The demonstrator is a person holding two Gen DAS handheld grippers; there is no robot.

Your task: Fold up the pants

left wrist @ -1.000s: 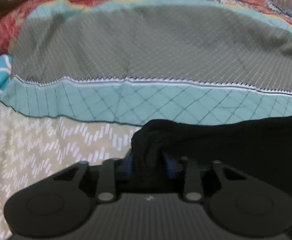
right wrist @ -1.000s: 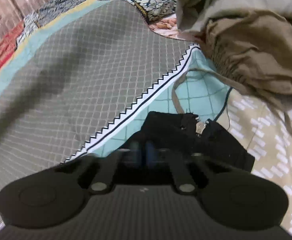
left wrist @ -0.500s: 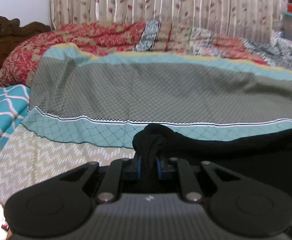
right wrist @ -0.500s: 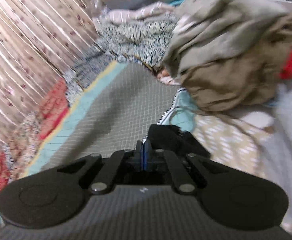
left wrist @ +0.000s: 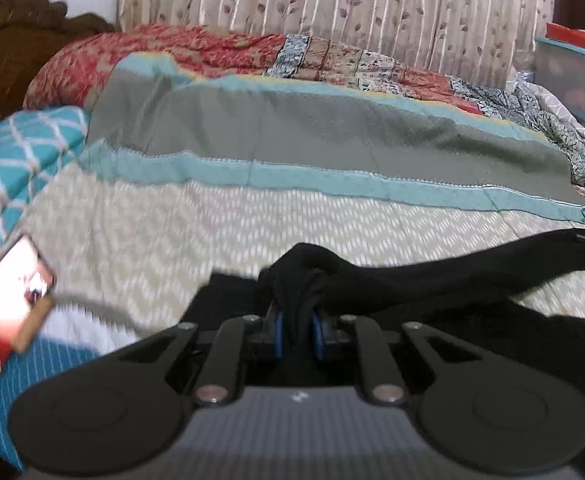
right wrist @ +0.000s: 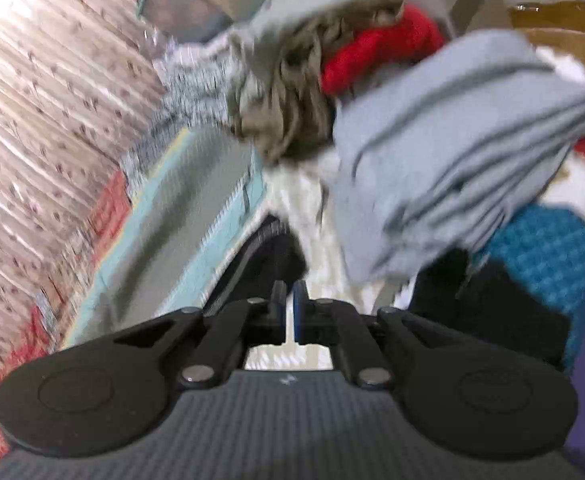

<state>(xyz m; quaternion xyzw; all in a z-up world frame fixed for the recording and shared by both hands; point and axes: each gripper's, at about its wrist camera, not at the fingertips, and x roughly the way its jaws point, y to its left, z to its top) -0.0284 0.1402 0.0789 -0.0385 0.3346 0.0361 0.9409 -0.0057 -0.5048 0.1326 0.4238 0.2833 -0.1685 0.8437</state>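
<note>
The black pants (left wrist: 432, 280) are lifted over the bed and stretch from my left gripper off to the right in the left wrist view. My left gripper (left wrist: 297, 330) is shut on a bunched edge of the pants between its blue pads. In the right wrist view my right gripper (right wrist: 289, 312) is nearly shut, with a thin light gap showing between the blue pads. A black edge of the pants (right wrist: 252, 268) lies just left of and beyond its tips; whether it is pinched cannot be told through the blur.
The bed is covered by a grey and teal quilt (left wrist: 312, 136) and a beige patterned sheet (left wrist: 212, 232). A lit phone (left wrist: 8, 292) lies at the left. A pile of grey, brown and red clothes (right wrist: 432, 128) sits at the right, with curtains (right wrist: 44, 100) behind.
Both grippers have pulled back toward the near side of the bed and risen, carrying the pants off the teal stripe. The right wrist view has swung toward the clothes pile.
</note>
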